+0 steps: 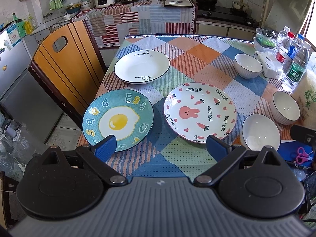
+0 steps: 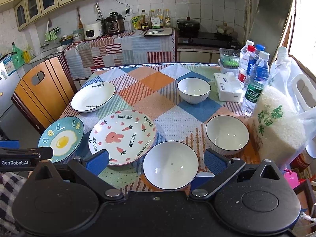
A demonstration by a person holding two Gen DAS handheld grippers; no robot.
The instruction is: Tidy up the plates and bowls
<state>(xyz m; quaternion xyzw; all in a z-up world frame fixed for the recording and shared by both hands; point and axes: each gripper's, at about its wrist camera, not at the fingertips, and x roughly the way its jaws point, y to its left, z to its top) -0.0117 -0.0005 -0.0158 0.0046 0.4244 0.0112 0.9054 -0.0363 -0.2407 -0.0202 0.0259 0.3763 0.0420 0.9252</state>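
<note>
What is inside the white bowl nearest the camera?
Nothing shows inside the nearest white bowl: only bare glazed white with light glints. What lies beneath it on the tablecloth is covered.

Left tool (image 1: 161, 145) and right tool (image 2: 157, 160) hover level, blue fingers spread wide.

Plates (image 1: 199, 113) and bowls (image 2: 171, 164): glossy glazed ceramic. Tablecloth (image 1: 197, 59): matt perforated weave. Chair (image 1: 65, 65): varnished wood.

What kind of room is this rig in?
Most likely a home kitchen with a dining table: stove with a black pot, pressure cooker on the counter, sink tap at left.
</note>
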